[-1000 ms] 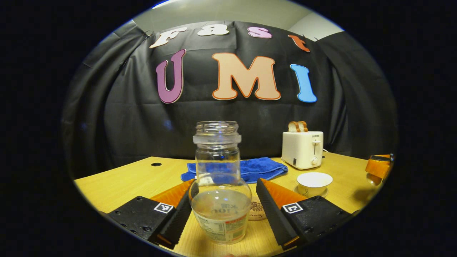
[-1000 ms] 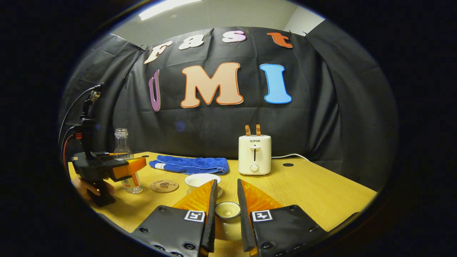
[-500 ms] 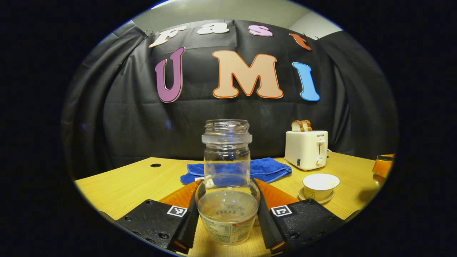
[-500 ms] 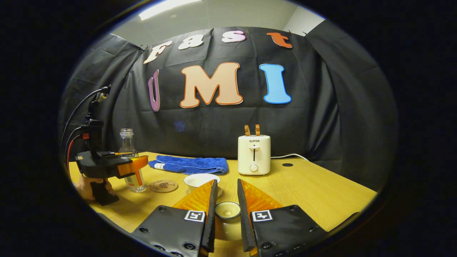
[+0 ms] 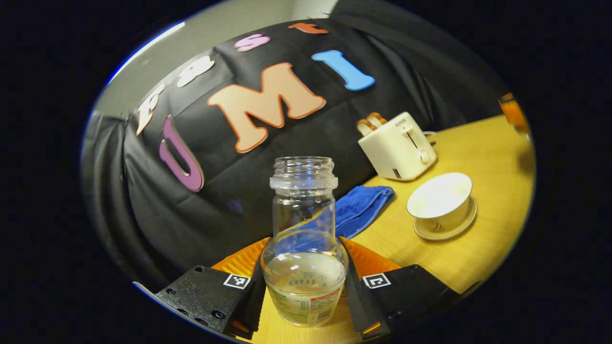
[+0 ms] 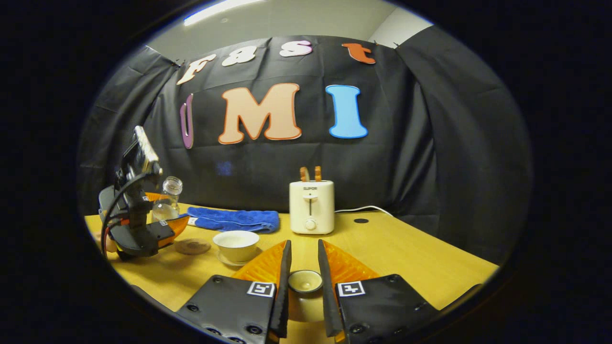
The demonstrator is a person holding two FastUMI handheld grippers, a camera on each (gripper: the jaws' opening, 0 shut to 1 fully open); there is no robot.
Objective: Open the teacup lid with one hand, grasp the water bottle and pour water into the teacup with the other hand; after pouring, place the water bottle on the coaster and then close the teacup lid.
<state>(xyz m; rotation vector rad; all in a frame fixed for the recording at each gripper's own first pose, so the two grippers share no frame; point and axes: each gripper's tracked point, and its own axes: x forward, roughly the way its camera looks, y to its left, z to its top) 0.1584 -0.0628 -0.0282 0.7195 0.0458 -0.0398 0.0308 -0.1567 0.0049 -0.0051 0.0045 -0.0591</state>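
Observation:
A clear glass water bottle point(image 5: 304, 248), uncapped and about a third full, sits between my left gripper's point(image 5: 304, 255) fingers, which are shut on its lower body. It is lifted and tilted toward the open white teacup point(image 5: 441, 200) on its saucer, to the right in the left gripper view. In the right gripper view, the left gripper point(image 6: 167, 223) holds the leaning bottle point(image 6: 168, 200) above the round coaster point(image 6: 192, 246), left of the teacup point(image 6: 236, 242). My right gripper point(image 6: 303, 246) is shut on the teacup lid point(image 6: 304, 282), held low over the table.
A white toaster point(image 6: 311, 206) with two slices of bread stands at the back of the wooden table point(image 6: 406, 253). Behind the teacup lies a folded blue towel point(image 6: 234, 220). A hand point(image 6: 103, 241) holds the left gripper at the table's left edge.
The left gripper closed on the bottle, lifted it off the table and tilted it toward the teacup. The right gripper kept hold of the lid and turned slightly right.

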